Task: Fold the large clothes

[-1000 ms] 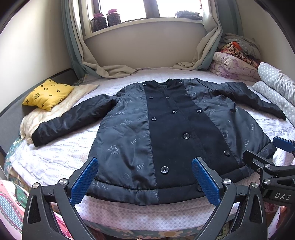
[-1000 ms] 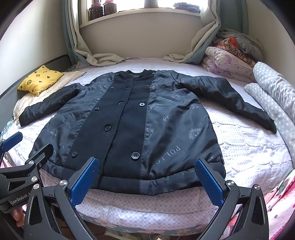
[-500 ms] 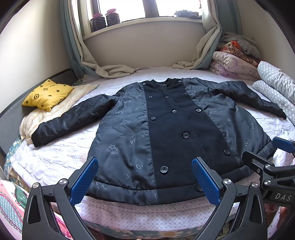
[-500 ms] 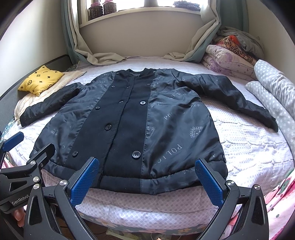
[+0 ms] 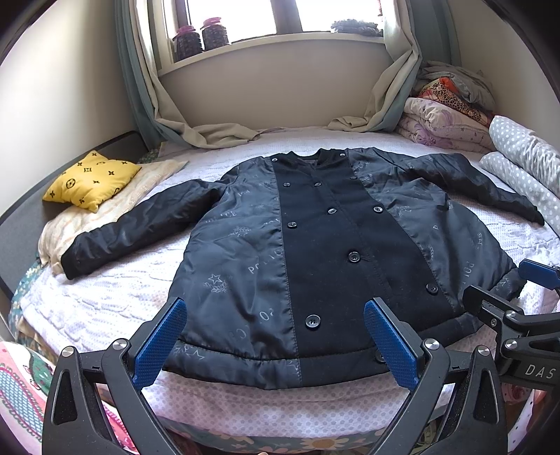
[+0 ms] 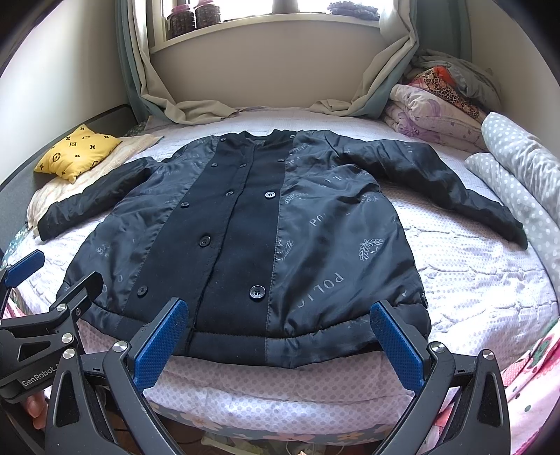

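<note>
Navy buttoned jacket, sleeves outspread

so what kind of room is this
Most likely a home bedroom. A dark jacket lies spread on a bed, with a yellow pillow at one side, folded quilts stacked in a corner, and a curtained window behind.

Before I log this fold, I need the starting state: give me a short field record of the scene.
garment: dark coat, buttoned, front up
layout: flat on the bed, both sleeves spread out, hem toward the tools
left tool: open, holding nothing, near the hem
right tool: open, holding nothing, near the hem
nearby: yellow pillow left of the coat, folded bedding at far right
fold progress: none yet
</note>
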